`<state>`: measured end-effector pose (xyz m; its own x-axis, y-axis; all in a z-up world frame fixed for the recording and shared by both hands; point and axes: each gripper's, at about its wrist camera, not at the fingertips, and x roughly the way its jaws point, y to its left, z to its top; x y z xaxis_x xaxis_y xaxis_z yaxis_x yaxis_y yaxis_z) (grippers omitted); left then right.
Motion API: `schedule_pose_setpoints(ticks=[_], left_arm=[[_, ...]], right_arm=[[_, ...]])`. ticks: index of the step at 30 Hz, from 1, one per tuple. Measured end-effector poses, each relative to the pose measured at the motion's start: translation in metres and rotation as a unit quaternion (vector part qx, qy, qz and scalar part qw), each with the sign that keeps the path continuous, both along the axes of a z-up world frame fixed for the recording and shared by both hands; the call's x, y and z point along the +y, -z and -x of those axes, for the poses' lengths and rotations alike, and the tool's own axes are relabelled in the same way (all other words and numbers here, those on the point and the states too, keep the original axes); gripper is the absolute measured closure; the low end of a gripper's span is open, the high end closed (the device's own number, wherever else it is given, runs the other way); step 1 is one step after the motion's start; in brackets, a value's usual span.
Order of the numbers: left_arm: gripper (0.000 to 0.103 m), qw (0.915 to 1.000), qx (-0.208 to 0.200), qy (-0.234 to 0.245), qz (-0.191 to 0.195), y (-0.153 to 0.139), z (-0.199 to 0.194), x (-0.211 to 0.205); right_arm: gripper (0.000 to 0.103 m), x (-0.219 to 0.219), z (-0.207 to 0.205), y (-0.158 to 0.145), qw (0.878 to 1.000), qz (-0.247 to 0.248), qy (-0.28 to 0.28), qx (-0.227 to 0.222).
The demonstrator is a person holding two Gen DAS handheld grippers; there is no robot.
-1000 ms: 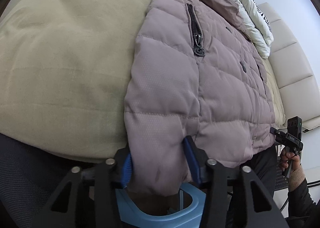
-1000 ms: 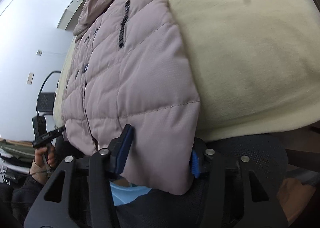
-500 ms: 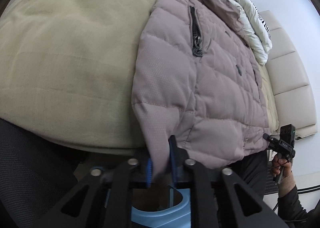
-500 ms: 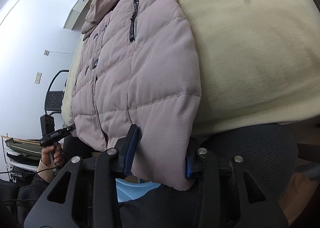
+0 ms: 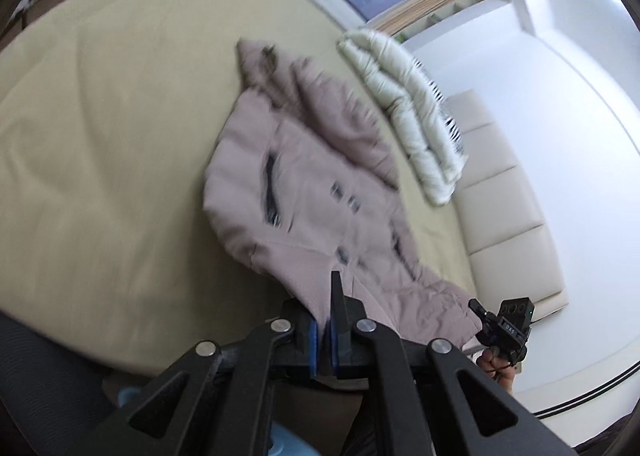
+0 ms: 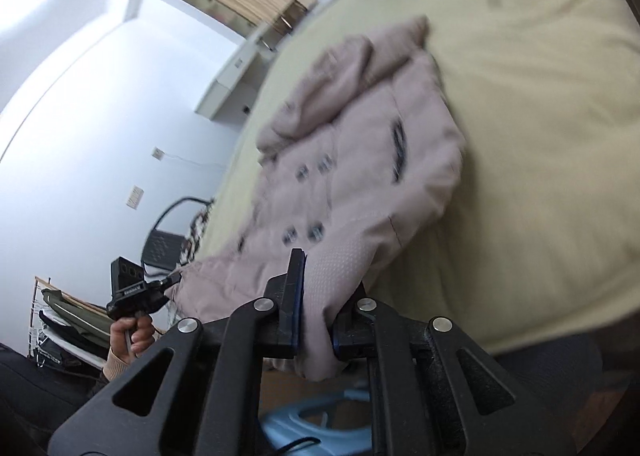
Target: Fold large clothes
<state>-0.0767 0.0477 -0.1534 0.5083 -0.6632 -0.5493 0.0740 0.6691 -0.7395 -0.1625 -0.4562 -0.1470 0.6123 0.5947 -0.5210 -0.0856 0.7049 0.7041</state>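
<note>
Mauve puffer jacket (image 5: 304, 192) spread across beige bed (image 5: 112, 128), hem lifted at near edge. Left hand-held gripper (image 5: 324, 320) clamped tight on 1 hem corner; right hand-held gripper (image 6: 316, 308) clamped on the other. Folded white quilt (image 5: 412, 116) beside the hood.

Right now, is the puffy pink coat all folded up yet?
Not yet. The puffy pink quilted coat lies mostly spread on the beige bed. The left gripper and right gripper each pinch a bottom corner. Every fold is left to do.
</note>
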Motion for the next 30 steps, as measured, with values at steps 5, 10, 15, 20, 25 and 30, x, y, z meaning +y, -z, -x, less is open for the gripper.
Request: schedule_pose_setpoints(ticks=[5, 10, 15, 20, 25, 30], left_arm=[[0.098, 0.9978, -0.053, -0.025, 0.031, -0.045, -0.056, 0.006], [0.098, 0.9943, -0.091, -0.05, 0.024, -0.078, -0.139, 0.001], [0.098, 0.9928, -0.1, -0.065, 0.01, -0.09, -0.234, -0.009], [0.098, 0.9929, -0.083, -0.085, -0.003, -0.073, -0.325, -0.008], [0.098, 0.9937, -0.046, -0.095, -0.039, -0.027, -0.399, -0.018], [0.092, 0.9908, 0.026, -0.114, -0.068, 0.045, -0.448, -0.024]], right_arm=[[0.093, -0.017, -0.05, -0.055, 0.997, -0.016, 0.027, -0.069], [0.094, -0.033, -0.125, -0.1, 0.992, -0.003, 0.058, -0.111], [0.094, -0.048, -0.218, -0.123, 0.987, 0.026, 0.099, -0.123], [0.094, -0.058, -0.323, -0.115, 0.984, 0.043, 0.139, -0.102], [0.094, -0.055, -0.428, -0.066, 0.984, 0.081, 0.151, -0.053], [0.093, -0.062, -0.497, 0.026, 0.984, 0.052, 0.17, 0.031]])
